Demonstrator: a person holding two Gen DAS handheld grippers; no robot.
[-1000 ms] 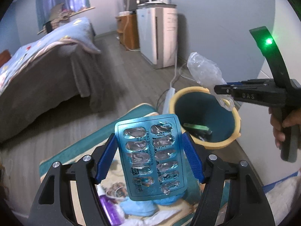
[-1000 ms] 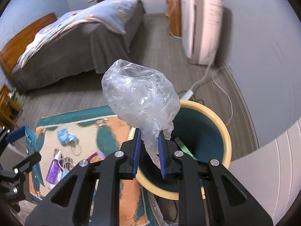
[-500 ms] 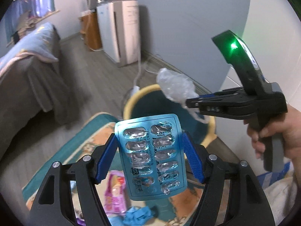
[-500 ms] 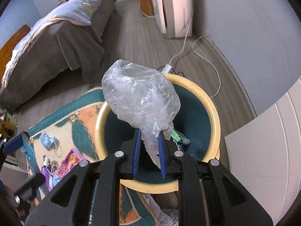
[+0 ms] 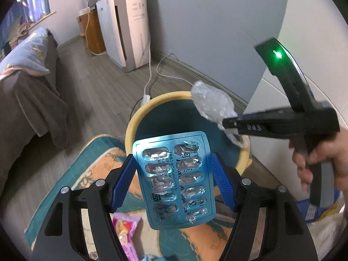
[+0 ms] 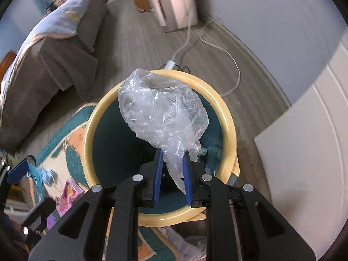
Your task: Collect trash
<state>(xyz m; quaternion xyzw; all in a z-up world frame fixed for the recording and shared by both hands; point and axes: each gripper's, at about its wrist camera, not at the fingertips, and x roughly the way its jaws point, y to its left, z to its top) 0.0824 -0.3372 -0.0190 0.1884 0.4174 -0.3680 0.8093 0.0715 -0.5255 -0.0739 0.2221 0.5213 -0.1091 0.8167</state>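
Drop-off time: right gripper (image 6: 171,171) pinching the plastic bag (image 6: 162,111) over the bin (image 6: 228,117), just needs releasing, while left gripper (image 5: 173,180) clamps the blister pack (image 5: 176,180) beside it.

The bin (image 6: 228,117) stands on the floor at the rug's (image 5: 91,158) far edge, near the wall. A plastic bag (image 6: 163,113) hangs over its opening, with a blister pack (image 5: 174,180) in front. The bed (image 5: 26,82) lies left, and a wrapper (image 5: 126,230) lies on the rug.
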